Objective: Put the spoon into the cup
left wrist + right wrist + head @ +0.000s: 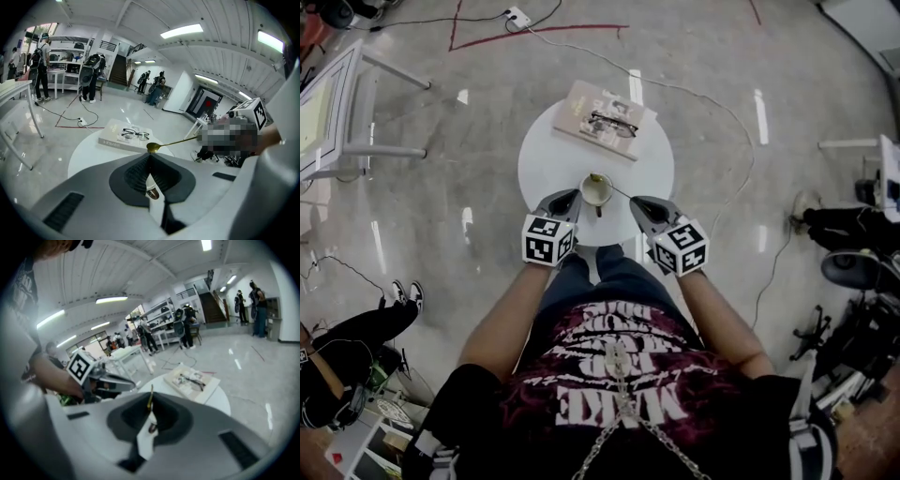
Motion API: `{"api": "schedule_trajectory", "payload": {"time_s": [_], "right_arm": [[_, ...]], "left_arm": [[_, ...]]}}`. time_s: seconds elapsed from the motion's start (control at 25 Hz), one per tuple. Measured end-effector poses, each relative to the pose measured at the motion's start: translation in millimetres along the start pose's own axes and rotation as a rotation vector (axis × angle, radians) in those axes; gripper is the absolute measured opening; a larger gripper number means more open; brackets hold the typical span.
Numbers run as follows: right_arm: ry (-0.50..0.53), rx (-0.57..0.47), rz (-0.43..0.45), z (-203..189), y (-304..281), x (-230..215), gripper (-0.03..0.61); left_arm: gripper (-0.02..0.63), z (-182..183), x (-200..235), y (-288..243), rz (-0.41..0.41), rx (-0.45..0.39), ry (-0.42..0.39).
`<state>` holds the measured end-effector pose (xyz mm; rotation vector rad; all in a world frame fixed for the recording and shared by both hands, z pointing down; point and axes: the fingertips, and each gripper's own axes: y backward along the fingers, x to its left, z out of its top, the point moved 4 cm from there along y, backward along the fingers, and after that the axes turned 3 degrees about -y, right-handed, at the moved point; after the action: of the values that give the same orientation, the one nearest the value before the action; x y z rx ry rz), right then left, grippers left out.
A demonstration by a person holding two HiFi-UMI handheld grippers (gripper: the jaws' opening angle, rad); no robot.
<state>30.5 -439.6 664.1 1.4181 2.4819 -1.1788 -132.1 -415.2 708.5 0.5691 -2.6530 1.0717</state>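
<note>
Right tongs (150, 403): shut on the thin gold handle of the spoon (621, 191), gripped near its end. Left tongs (150, 156): closed tip to tip, nothing seen between them, parked just left of the cup (596, 191).

Spoon bowl sits at the cup's right rim, handle sloping back to the right tongs. Cannot tell whether the bowl is below the rim; it looks not yet seated.

Step in hand, as I judge it: get the bowl over the mouth and lower it. Best done by tipping the handle up so the bowl leads down, staying off the rim so the light cup doesn't slide. Release only once the bowl rests on the bottom and the handle leans on the rim. The left tongs are close enough to steady the cup if needed.

Surface (542, 161): small, round, white. Cup near the front edge; a book (581, 108) at the back with glasses (615, 124) lying on it.

Room: glossy pale floor, red tape lines, a cable running to a power strip (517, 16). Shelving (65, 51), white tables, several people standing well apart from the surface.
</note>
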Motion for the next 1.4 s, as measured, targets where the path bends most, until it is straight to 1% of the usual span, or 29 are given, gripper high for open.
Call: {"api": "schedule_trajectory", "payload": {"time_s": [0.12, 0.2, 0.32, 0.4, 0.56, 0.76, 0.88, 0.96, 1.08, 1.16, 1.2, 1.24, 1.28, 1.4], "right_arm": [[0.017, 0.073, 0.007, -20.7, -16.0, -9.0, 0.035], [0.017, 0.110, 0.002, -32.6, -25.9, -16.3, 0.035], [-0.014, 0.161, -0.012, -50.5, -38.8, -26.2, 0.035], [-0.042, 0.187, -0.023, -59.3, -47.8, -33.4, 0.035], [-0.077, 0.242, -0.037, -72.8, -62.9, -42.5, 0.035], [-0.066, 0.304, -0.063, -82.1, -81.3, -49.2, 0.035], [-0.082, 0.315, -0.068, -89.1, -90.8, -50.8, 0.035], [-0.119, 0.312, -0.059, -95.3, -92.8, -50.7, 0.037], [-0.180, 0.271, -0.015, -99.0, -97.4, -47.3, 0.038], [-0.182, 0.237, 0.004, -98.1, -99.9, -44.7, 0.041], [-0.173, 0.225, 0.010, -96.7, -100.4, -43.6, 0.071], [-0.161, 0.216, 0.014, -95.1, -100.4, -42.5, 0.140], [-0.145, 0.211, 0.015, -93.2, -99.9, -41.5, 0.169], [-0.081, 0.201, 0.014, -88.7, -97.0, -37.9, 0.194]], "left_arm": [[0.031, -11.7, 3.1, -11.8, 0.003, 0.024, 0.002], [0.031, -19.1, 8.3, -16.9, 0.017, 0.038, 0.021], [0.029, -29.8, 13.4, -19.6, 0.029, 0.056, 0.061], [0.031, -34.5, 15.9, -21.2, 0.031, 0.068, 0.070], [0.031, -37.4, 17.7, -20.7, 0.031, 0.083, 0.078], [0.031, -32.8, 18.3, -17.3, 0.025, 0.084, 0.066], [0.031, -34.0, 19.6, -16.7, 0.029, 0.085, 0.065], [0.031, -36.4, 17.3, -15.0, 0.029, 0.084, 0.065], [0.029, -35.7, 16.1, -10.2, 0.032, 0.076, 0.062], [0.031, -32.4, 16.1, -7.0, 0.032, 0.066, 0.057], [0.031, -30.3, 15.9, -5.6, 0.032, 0.060, 0.056], [0.031, -28.1, 15.7, -4.4, 0.032, 0.054, 0.055], [0.031, -25.9, 15.5, -3.3, 0.032, 0.049, 0.053], [0.031, -19.4, 14.4, -0.6, 0.029, 0.035, 0.045]]}}
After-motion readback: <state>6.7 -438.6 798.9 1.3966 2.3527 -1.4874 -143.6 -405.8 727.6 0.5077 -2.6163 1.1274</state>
